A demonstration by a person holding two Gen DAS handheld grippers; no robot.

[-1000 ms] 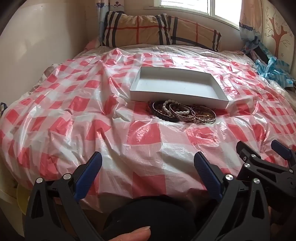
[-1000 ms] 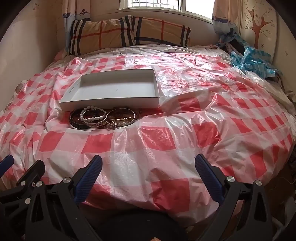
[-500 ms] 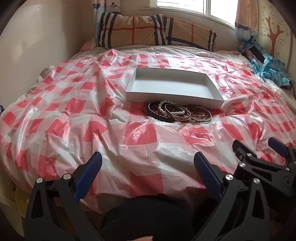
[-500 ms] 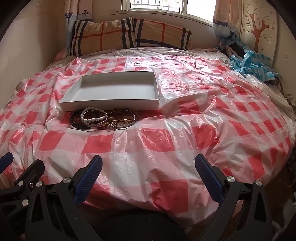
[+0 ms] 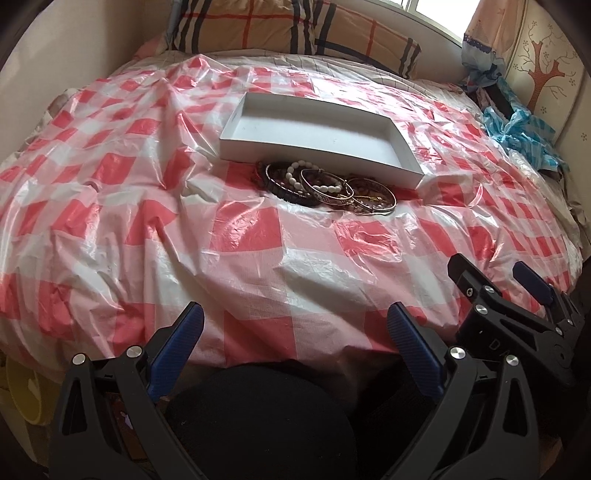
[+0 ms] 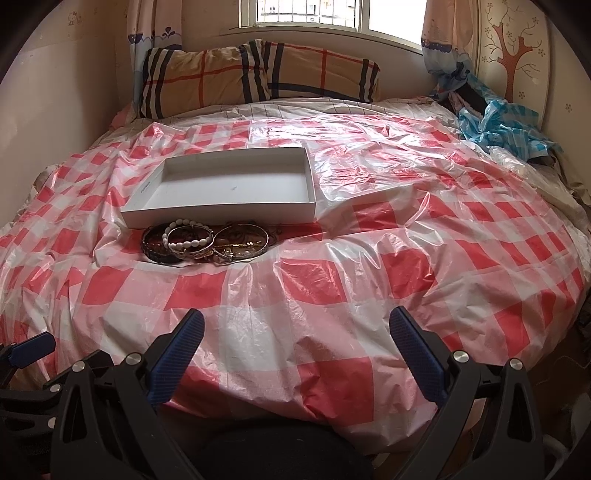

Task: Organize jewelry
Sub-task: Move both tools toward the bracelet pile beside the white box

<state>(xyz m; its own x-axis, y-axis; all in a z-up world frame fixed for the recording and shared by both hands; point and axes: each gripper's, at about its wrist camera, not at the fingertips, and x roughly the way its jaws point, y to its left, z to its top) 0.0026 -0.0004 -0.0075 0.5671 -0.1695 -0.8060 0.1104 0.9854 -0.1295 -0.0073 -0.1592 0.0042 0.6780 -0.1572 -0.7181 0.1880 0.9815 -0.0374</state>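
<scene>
**Friend:** Where were you?

**Me:** I was at a bed [image 6: 406, 258] covered with a shiny red and white checked plastic sheet [image 5: 243, 236]. Striped pillows [image 6: 258, 77] sat at the far end, under a window [image 6: 314, 16].

**Friend:** Where was the jewelry?

**Me:** A pile of bracelets [image 5: 325, 186] lay on the sheet, just in front of a white box [image 5: 317, 138]. The pile touched, or nearly touched, the box's near wall. The box had nothing in it.

**Friend:** What were your claws doing?

**Me:** My left claw [image 5: 295, 330] and my right claw [image 6: 295, 334] were both wide open and held nothing. Both were on the near side of the pile, well apart from it. The right claw sat off to the right of the box.

**Friend:** How would you do it well?

**Me:** I think I should pick one ring from the top, like the white bead bracelet [image 5: 314, 177]. The rings lay on top of each other, so two might come up together. I would pinch one side of a rim, lift slowly, then drop it in the box.

**Friend:** Which way did things point?

**Me:** The box's long side ran left to right across the bed. The pile stretched the same way along it, and the rings lay mostly flat.
</scene>
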